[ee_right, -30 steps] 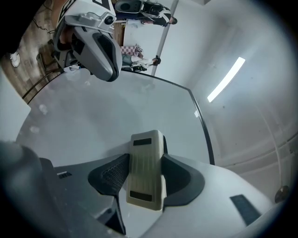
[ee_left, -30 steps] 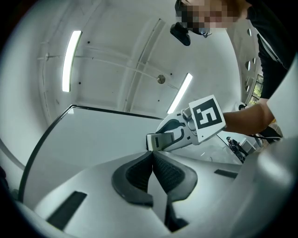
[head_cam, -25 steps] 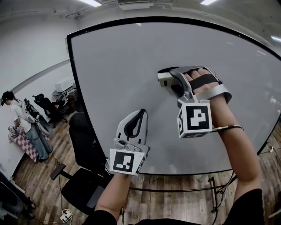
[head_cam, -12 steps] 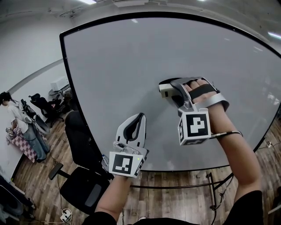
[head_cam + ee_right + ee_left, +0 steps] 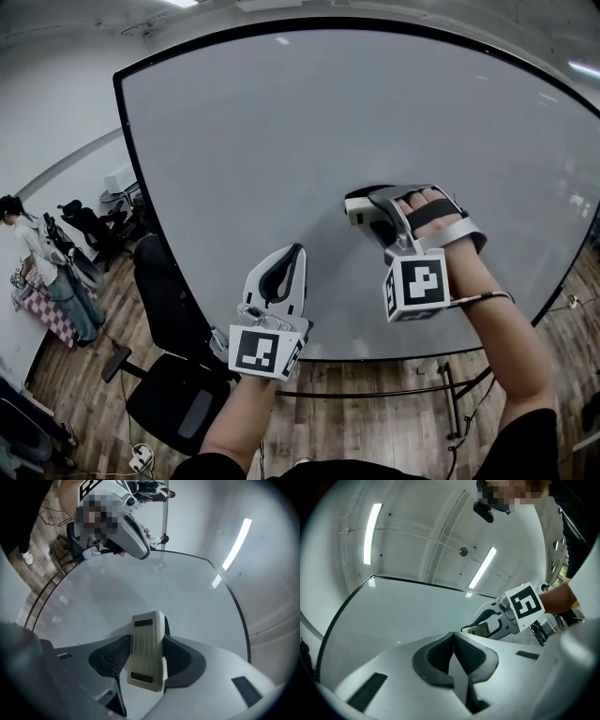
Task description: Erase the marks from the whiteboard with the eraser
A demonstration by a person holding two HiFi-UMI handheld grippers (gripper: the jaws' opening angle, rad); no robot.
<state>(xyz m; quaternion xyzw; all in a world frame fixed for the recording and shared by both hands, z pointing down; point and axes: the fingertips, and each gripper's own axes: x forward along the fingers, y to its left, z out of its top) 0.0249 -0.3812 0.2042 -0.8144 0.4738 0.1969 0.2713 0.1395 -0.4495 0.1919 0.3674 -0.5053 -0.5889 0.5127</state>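
Note:
A large black-framed whiteboard [image 5: 281,141] fills the head view; its grey-white face shows no marks. My right gripper [image 5: 375,214] is shut on a cream eraser [image 5: 361,209], held against the board's lower middle. In the right gripper view the eraser [image 5: 147,651] stands upright between the dark pads, its face toward the whiteboard [image 5: 140,588]. My left gripper [image 5: 292,251] hovers lower left of the eraser with its jaws closed and empty. In the left gripper view the left gripper [image 5: 453,637] points at the whiteboard [image 5: 393,611], with the right gripper [image 5: 485,625] off to its right.
A black office chair [image 5: 173,375] stands below the board's left corner on the wooden floor. A person [image 5: 37,262] stands at far left beside more chairs [image 5: 94,230]. The board's metal stand [image 5: 450,394] shows below its lower edge.
The right gripper has slid the eraser downward on the board. The head view has tilted, so the board's frame sits further left and higher. The left gripper has kept its place.

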